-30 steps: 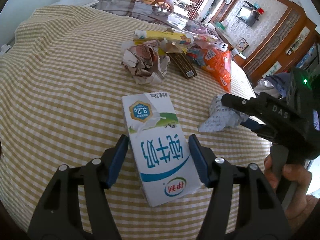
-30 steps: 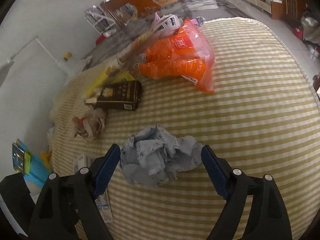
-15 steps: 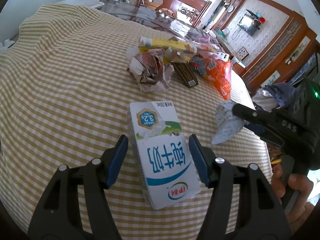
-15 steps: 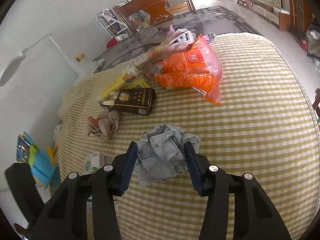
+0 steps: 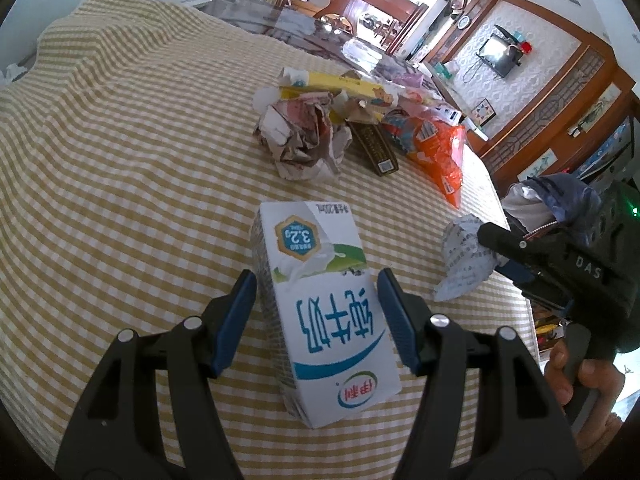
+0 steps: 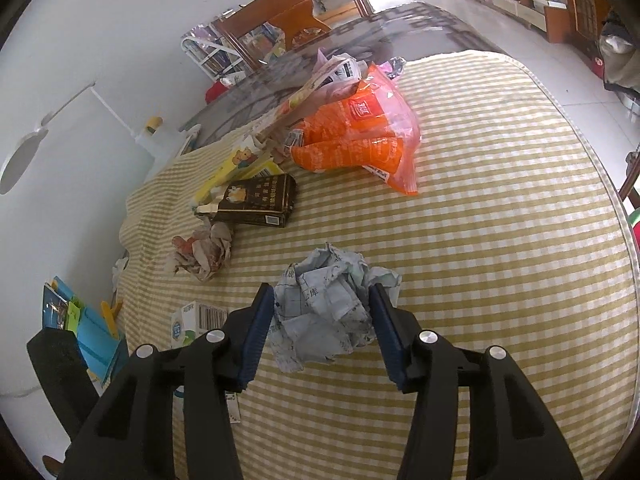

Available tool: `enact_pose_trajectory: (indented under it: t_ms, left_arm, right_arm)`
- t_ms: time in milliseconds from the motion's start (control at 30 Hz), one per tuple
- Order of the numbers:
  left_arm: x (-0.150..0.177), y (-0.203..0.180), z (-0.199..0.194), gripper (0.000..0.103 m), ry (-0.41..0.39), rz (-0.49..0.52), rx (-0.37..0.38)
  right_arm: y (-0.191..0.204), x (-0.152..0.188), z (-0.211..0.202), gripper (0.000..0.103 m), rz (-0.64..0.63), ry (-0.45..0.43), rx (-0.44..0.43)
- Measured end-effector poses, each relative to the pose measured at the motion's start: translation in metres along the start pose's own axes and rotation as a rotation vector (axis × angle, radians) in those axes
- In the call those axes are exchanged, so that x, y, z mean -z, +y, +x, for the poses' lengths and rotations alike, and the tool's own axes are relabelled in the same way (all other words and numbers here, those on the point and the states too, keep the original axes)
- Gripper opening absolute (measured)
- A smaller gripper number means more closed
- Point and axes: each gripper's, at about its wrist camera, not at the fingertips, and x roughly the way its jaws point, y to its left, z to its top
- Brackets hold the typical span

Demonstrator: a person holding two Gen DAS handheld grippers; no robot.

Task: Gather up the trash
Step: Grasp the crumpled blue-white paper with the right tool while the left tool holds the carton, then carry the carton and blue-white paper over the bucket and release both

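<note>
Yellow-and-white check, with bright scraps of litter on it

The cloth (image 5: 120, 152) on the surface is checked in mustard yellow and white. On it the carton (image 5: 324, 312) is white with blue characters, a blue swoosh, a green band and a blue-and-gold hexagon badge. Beyond the carton lies a paper wad (image 5: 304, 140) in grey-white with reddish-brown print, a dark brown box (image 6: 256, 204) with gold lettering, a yellow box (image 5: 340, 88) and an orange bag (image 6: 360, 140) with white labels. Right of the carton, the crumpled paper (image 6: 324, 316) is pale blue-white with dark print. Both grippers, left (image 5: 316, 320) and right (image 6: 322, 332), are black with blue pads (image 5: 234, 320).
</note>
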Motion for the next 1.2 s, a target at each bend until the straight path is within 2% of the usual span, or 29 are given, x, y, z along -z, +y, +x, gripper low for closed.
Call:
enact_pose_trajectory:
  t_ms: [667, 900, 1200]
  left_arm:
    - [0.004, -0.005, 0.003, 0.059, -0.003, 0.033, 0.007]
    - [0.004, -0.012, -0.002, 0.058, -0.021, 0.073, 0.011]
    - [0.008, -0.023, -0.011, 0.058, -0.036, 0.119, -0.017]
  right_arm:
    - [0.006, 0.002, -0.004, 0.049, -0.061, -0.022, 0.058]
    - [0.008, 0.001, -0.029, 0.049, -0.108, -0.090, 0.098]
    - [-0.010, 0.003, -0.066, 0.049, -0.086, -0.161, 0.148]
